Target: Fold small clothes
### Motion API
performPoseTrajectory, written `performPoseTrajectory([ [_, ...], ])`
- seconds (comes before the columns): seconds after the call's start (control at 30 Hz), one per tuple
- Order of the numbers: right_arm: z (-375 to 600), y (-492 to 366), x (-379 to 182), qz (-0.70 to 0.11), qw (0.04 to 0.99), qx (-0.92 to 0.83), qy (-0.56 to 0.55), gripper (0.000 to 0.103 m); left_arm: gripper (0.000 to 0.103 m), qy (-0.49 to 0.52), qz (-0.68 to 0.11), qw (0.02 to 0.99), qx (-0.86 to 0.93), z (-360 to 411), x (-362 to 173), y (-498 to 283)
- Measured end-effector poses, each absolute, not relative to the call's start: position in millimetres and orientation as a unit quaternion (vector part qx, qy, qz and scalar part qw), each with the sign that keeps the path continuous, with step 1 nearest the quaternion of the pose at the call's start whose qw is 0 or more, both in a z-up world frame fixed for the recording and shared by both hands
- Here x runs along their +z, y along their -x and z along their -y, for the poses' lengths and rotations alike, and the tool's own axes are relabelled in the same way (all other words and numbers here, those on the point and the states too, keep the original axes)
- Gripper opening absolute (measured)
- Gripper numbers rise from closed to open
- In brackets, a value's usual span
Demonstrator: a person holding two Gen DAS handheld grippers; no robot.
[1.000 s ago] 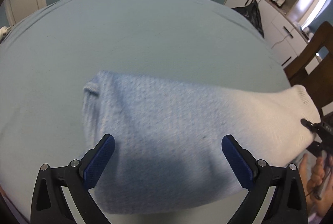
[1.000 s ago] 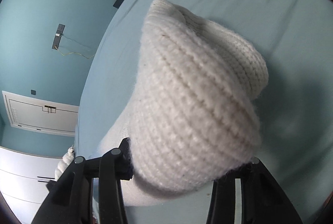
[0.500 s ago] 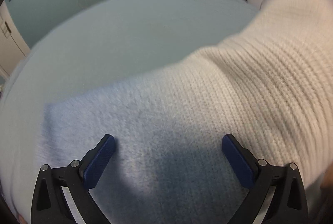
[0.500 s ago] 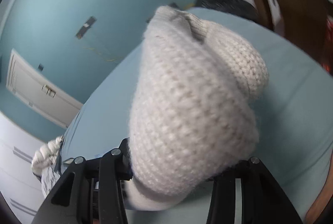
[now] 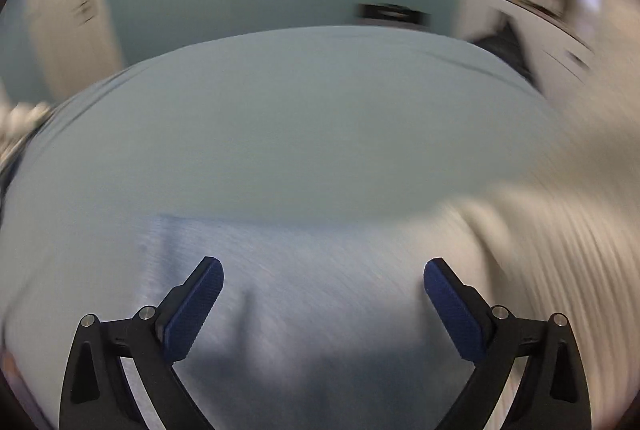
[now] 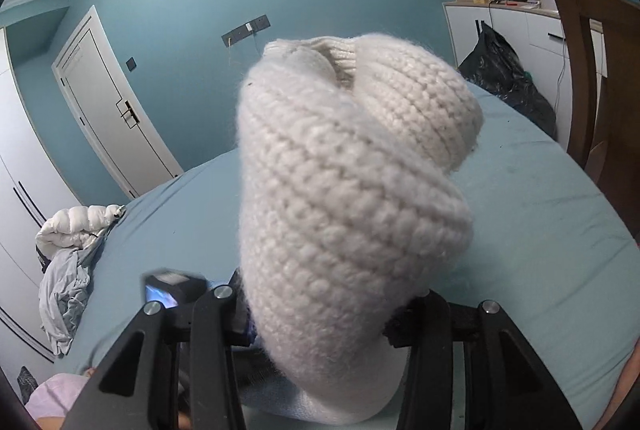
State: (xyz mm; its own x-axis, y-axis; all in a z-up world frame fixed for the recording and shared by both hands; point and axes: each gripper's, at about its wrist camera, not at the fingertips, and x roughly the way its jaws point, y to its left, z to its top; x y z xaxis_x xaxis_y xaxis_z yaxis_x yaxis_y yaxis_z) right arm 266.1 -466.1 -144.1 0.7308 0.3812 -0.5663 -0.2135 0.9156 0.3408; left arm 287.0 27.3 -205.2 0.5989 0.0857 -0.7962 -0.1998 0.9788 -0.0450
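A knitted garment, white at one end and pale blue at the other, lies partly on the bed. Its pale blue part (image 5: 320, 310) lies flat under my left gripper (image 5: 323, 264), which is open, blue pads wide apart and nothing pressed between them. The white ribbed end (image 5: 568, 230) rises blurred at the right of the left wrist view. In the right wrist view, that bunched white end (image 6: 352, 198) fills the middle, with my right gripper (image 6: 320, 310) shut on it and holding it above the sheet. The knit hides the right fingertips.
The light blue bed sheet (image 6: 540, 230) spreads all around. A pile with a white puffer jacket (image 6: 80, 226) sits at the bed's left edge. A black bag (image 6: 504, 82) and a wooden chair (image 6: 580, 50) stand to the right. A door (image 6: 108, 110) and cabinets line the walls.
My right gripper has risen and rolled with the white end in it, lifting that end off the bed. The left gripper has shifted over the blue part, still open.
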Motion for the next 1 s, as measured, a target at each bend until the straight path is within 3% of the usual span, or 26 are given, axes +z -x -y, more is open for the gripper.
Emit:
performPoseTrajectory([
  [0.13,456.6,-265.7,-147.0,-0.332,0.923,0.161,-0.111,0.040,0.102,0.080,-0.509,0.857,0.023,-14.5,-229.4,-327.5],
  [0.43,440.4,-264.1,-146.7,-0.326,0.926,0.178,-0.064,0.040,0.101,-0.013,-0.511,0.859,0.009,13.2,-225.2,-357.7],
  [0.57,457.2,-271.5,-144.3,-0.332,0.922,0.177,-0.090,0.040,0.101,-0.052,-0.476,0.877,-0.022,8.6,-199.7,-316.0],
  [0.77,488.1,-292.2,-152.7,-0.355,0.913,0.150,-0.135,0.040,0.102,-0.072,-0.505,0.856,-0.088,44.0,-222.4,-264.7],
  [0.83,486.9,-293.5,-150.1,-0.355,0.913,0.152,-0.134,0.040,0.103,-0.082,-0.478,0.871,-0.076,49.8,-227.4,-259.0],
  [1.0,460.4,-275.7,-141.9,-0.353,0.918,0.160,-0.084,0.040,0.102,-0.057,-0.498,0.860,-0.092,37.0,-215.3,-263.1],
])
